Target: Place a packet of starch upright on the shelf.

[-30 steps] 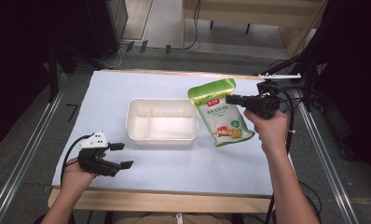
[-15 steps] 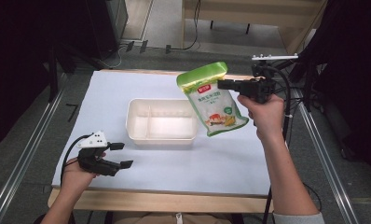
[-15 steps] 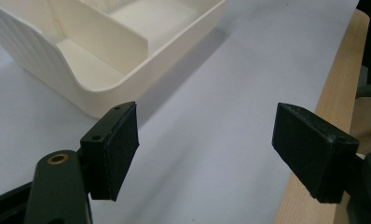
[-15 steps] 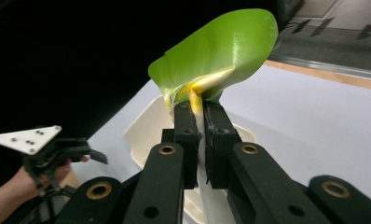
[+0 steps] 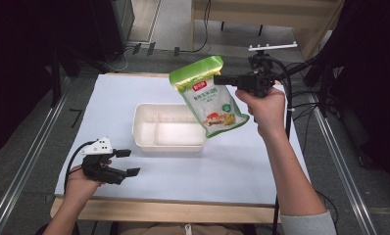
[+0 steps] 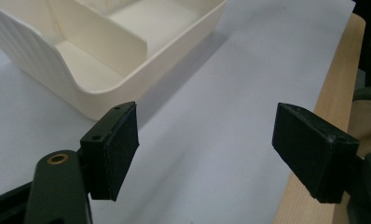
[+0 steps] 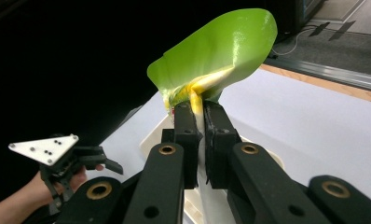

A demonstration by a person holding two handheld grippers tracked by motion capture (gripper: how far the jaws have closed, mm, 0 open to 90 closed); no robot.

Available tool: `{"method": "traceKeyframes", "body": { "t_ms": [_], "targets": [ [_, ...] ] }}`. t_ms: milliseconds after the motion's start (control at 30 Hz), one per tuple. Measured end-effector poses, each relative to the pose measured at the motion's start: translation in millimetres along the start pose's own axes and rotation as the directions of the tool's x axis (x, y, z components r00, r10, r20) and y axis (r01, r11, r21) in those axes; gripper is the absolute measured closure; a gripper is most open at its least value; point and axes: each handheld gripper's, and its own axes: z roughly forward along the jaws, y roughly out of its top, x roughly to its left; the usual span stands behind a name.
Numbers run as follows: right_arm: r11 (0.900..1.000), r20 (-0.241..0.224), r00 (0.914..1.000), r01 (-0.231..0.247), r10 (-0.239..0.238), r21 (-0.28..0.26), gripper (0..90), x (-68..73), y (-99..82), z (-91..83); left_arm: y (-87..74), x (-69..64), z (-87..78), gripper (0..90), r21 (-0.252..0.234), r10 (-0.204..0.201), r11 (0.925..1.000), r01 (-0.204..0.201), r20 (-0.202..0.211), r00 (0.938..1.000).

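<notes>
The right gripper has carried the green pouch, pinched near its top, up over the cream tray; its print is unreadable. The left gripper rests spread beside that tray.

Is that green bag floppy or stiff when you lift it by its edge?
Probably floppy: the bag hangs slanted from the right gripper and its green top curls over by the jaws. It likely swings when moved, since nothing supports its bottom. It seems fairly light, as one pinch holds it up.

green pouch, cream tray, white table
</notes>
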Motion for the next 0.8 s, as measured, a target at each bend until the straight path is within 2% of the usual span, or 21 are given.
{"method": "traceKeyframes", "body": {
  "t_ms": [167,467,800],
  "targets": [
    [0.9999,0.001,0.9999,0.011,-0.011,-0.006,87.0,4.2,4.0,6.6,0.3,-0.6,0.7,23.4,0.005,0.001,1.0,-0.001,0.003,1.0],
    [0.9999,0.0,1.0,0.001,-0.001,0.013,87.1,4.0,10.3,35.6,0.1,-0.8,-0.2,23.4,-0.009,0.0,1.0,0.0,0.002,1.0],
    [0.999,-0.007,0.9997,0.023,-0.023,0.039,87.1,19.1,21.6,66.6,-0.5,0.6,-1.0,23.4,-0.01,-0.008,0.9999,0.008,0.003,1.0]
  ]
}}
